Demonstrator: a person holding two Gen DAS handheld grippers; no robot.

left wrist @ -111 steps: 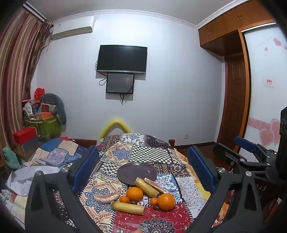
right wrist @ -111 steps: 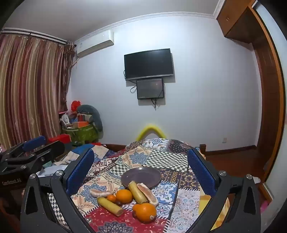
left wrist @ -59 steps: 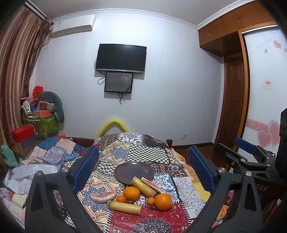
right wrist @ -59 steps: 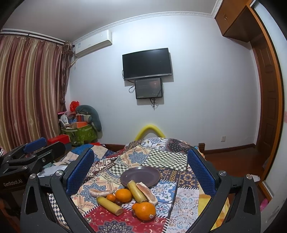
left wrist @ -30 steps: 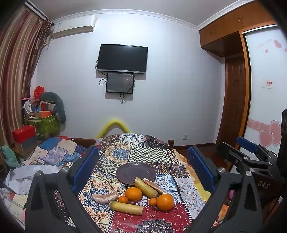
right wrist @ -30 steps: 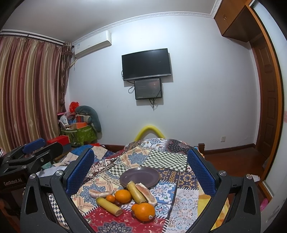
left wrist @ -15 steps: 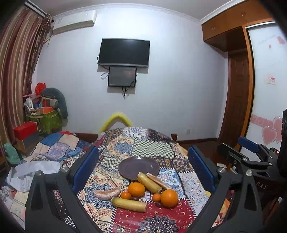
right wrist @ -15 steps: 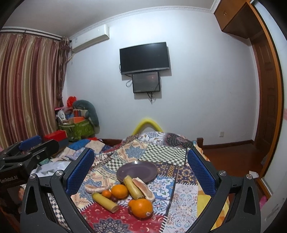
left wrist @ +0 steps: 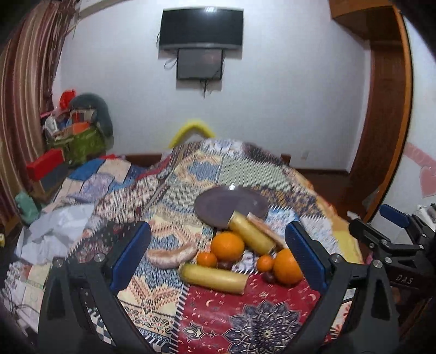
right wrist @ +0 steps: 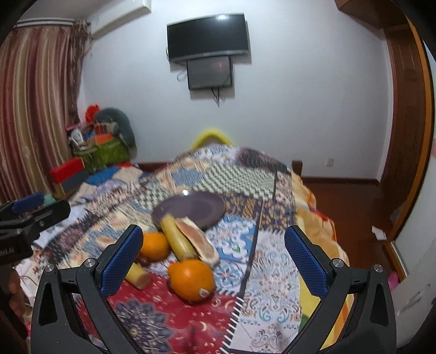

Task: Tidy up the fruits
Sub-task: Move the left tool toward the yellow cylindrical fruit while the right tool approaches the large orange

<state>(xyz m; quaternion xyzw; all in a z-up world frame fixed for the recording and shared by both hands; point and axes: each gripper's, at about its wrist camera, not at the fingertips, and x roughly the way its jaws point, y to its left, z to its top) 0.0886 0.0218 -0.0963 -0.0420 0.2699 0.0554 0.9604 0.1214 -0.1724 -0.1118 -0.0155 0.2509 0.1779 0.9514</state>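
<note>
While both tools hang above the near end of the bed, the patchwork quilt fills the middle and lower part of each view, running up toward the white wall where a dark television sits at top centre. Low in the left wrist view, the left gripper is spread wide with nothing between its blue pads, its black frame filling the bottom corners; the fruit pile shows in the gap between them. Spread just as wide and equally empty-handed, the right gripper frames the bottom of its own view, and it also shows at the right edge of the left wrist view. A round, dark purple plate lies flat on the quilt near frame centre, bare of fruit, though the tip of one yellow cane-like stick overlaps its near rim. Beside that stick lies a pale pink-fleshed fruit slice. Below the plate, a second yellow stick lies crosswise on the red patch. Two large oranges sit just beside the sticks, one at centre, one further right; in the right wrist view the latter carries a small sticker. A pale peeled wedge rests left of them. Two little tangerines and small dark fruits nestle among the oranges.
</note>
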